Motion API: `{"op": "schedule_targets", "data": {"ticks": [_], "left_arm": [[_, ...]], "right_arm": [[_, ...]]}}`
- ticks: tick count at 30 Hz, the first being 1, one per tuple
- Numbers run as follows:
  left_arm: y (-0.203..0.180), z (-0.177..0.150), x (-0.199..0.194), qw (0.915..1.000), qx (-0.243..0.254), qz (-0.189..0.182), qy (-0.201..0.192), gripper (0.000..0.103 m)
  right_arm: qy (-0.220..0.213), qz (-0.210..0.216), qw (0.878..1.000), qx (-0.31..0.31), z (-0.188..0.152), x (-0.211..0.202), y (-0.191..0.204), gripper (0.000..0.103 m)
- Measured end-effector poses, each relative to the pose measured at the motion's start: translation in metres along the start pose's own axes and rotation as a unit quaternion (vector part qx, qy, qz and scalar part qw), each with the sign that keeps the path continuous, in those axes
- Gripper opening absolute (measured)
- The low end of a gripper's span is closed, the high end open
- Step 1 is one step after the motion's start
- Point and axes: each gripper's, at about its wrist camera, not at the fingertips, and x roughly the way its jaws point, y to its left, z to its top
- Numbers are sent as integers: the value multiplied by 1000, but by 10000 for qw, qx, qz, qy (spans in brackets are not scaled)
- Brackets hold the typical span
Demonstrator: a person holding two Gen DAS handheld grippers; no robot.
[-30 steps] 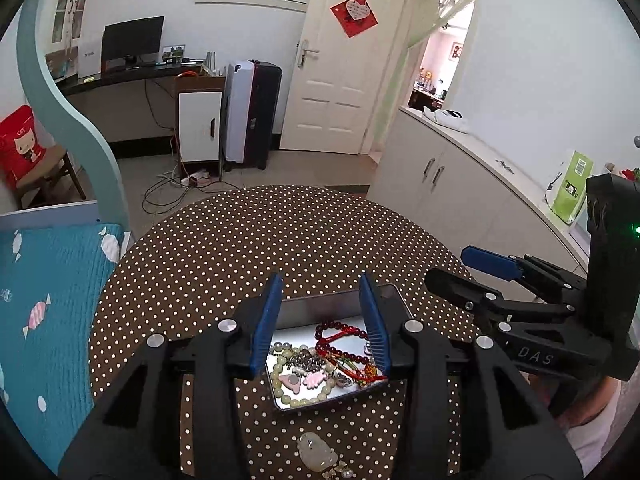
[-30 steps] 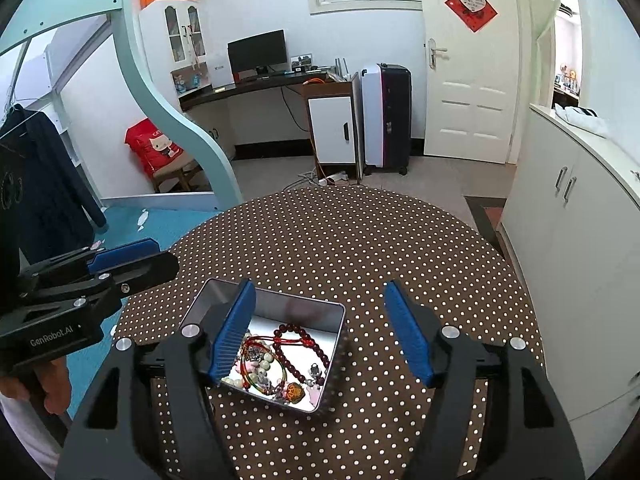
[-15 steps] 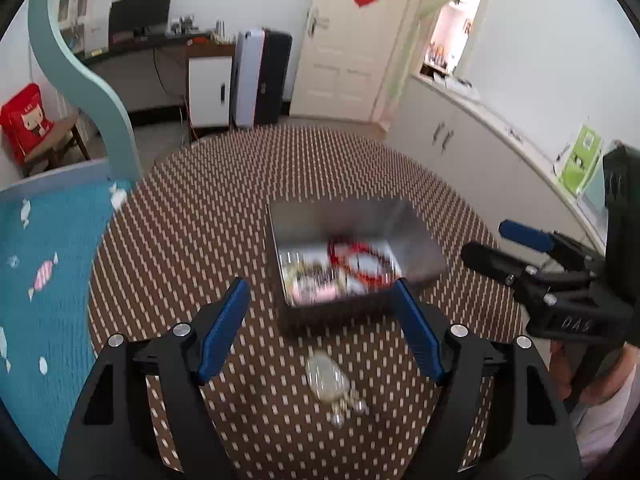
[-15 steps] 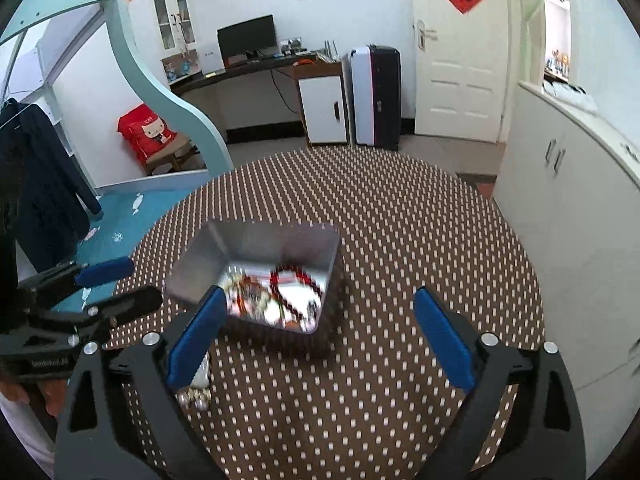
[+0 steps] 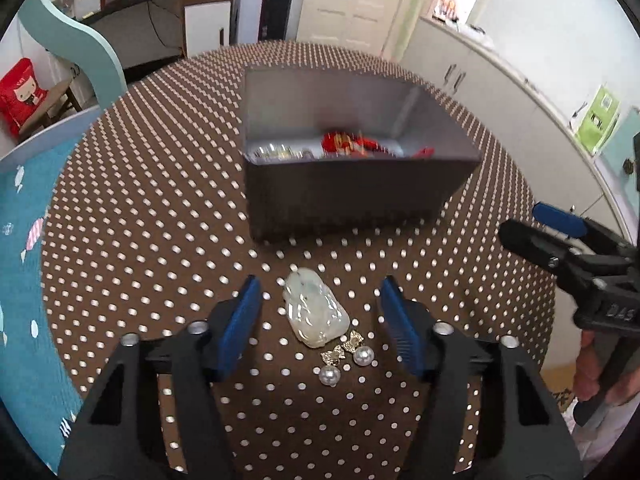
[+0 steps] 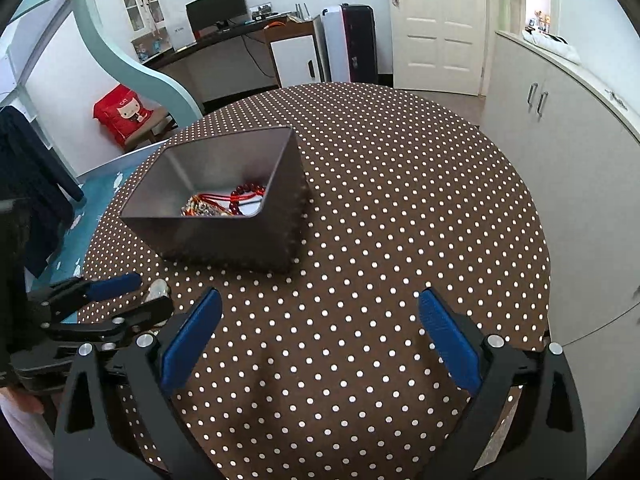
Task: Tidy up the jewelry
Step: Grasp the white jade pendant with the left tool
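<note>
Pale jade carved pendant (image 5: 314, 309) lies on brown polka-dot worktop (image 5: 152, 208), beside two pearl earrings (image 5: 347, 356), near grey metal box (image 5: 352, 196) of beads. Left claw (image 5: 320, 320) straddles pendant, closing, not yet touching. Right claw (image 6: 320, 338) released, wide apart, nothing between.

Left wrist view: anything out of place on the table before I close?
Yes. A pale jade pendant and two pearl earrings lie loose on the dotted tablecloth, outside the grey box that holds the other jewelry. The left gripper, its jaws closing, straddles the pendant without touching it.
</note>
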Motion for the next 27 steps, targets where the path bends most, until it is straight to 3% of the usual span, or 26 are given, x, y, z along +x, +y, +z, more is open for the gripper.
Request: {"op": "schedule_targets", "data": {"ticks": [1, 5, 9, 15, 20, 23, 25, 27], "left_arm": [[-3, -1, 3, 9999, 97, 93, -2, 52], [-6, -3, 6, 9990, 317, 295, 66, 28], [-1, -6, 4, 9985, 376, 382, 82, 27], [17, 0, -8, 9994, 25, 356, -18, 27], [32, -8, -28, 9994, -142, 295, -136, 27], [37, -18, -39, 9994, -187, 252, -169, 27], [41, -24, -44, 9994, -219, 208, -183, 27], [43, -30, -48, 9993, -267, 200, -194, 27]], "right_arm": [[-5, -2, 10000, -12, -1, -1, 0, 95], [-34, 14, 10000, -41, -3, -2, 3, 95], [-10, 171, 9998, -83, -6, -1, 9, 95], [92, 450, 9985, -292, -10, 4, 29, 95], [149, 759, 9937, -806, -20, 8, 60, 94], [261, 799, 9902, -1116, -28, 14, 80, 79], [336, 773, 9881, -1283, -31, 20, 89, 60], [417, 789, 9864, -1383, -33, 25, 95, 51]]}}
